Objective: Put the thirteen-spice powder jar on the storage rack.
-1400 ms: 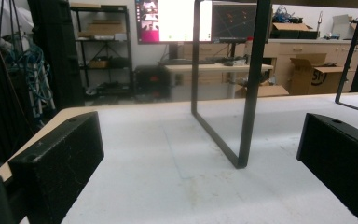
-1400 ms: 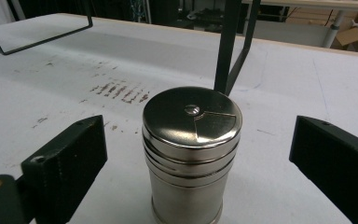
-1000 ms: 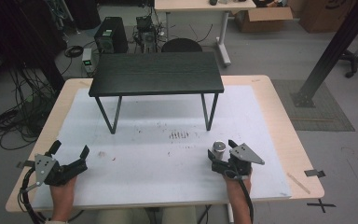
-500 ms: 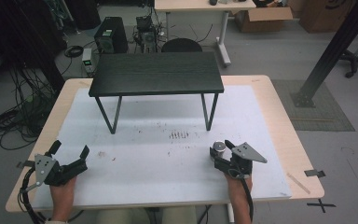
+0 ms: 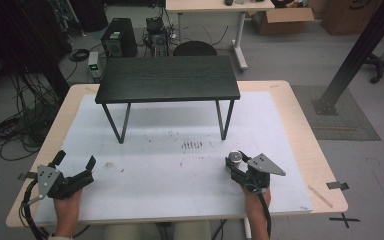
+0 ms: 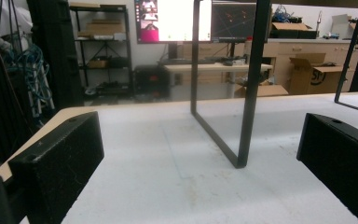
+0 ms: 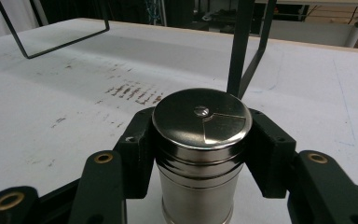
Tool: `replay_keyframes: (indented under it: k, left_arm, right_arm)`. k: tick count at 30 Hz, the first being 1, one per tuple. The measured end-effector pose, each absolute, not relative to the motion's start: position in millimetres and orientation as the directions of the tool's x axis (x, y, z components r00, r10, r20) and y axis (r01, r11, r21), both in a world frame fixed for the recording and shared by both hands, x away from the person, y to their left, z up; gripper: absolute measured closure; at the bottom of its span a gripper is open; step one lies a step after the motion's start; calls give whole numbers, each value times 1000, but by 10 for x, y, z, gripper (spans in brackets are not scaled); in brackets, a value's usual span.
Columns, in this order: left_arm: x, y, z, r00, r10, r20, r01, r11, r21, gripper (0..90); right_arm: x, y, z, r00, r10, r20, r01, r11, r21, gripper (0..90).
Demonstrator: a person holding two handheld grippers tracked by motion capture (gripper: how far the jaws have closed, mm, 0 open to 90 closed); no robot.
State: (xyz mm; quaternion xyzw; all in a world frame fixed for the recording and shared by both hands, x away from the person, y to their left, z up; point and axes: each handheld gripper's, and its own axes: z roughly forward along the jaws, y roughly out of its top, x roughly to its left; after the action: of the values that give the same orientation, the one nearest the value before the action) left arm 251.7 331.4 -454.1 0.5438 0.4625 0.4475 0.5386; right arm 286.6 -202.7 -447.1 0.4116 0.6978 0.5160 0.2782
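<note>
Right tool [image 5: 236, 167] jaws just closed, now clamped on both sides of the upright steel shaker [image 7: 199, 154], which stands on the white bench [image 5: 180, 200] mat near the front right; left tool [image 5: 75, 161] sits apart, jaws open.

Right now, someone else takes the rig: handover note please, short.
Right gripper: jaws have just been closing, now shut on the steel shaker, upright on the white mat near the front right.
Left gripper: open, holding nothing, low over the mat at front left.
Black shelf stands at the back of the mat.
Done: shaker gripped.
Left: lift and place it; the shaker has not left the mat yet.
</note>
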Motion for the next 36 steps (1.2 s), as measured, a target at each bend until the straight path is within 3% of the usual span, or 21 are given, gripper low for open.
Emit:
replay_keyframes:
  k: [18,36]
  left_arm:
    - [2515,3317,-4542,174,985,-12,19,9,1000,8]
    - [2516,3315,-4542,174,985,-10,21,7,1000,8]
  right_arm:
    - [2822,-2054,-4335,-522,850,62,250,83,965,489]
    - [2811,-1933,-3745,-596,802,33,190,102,977,489]
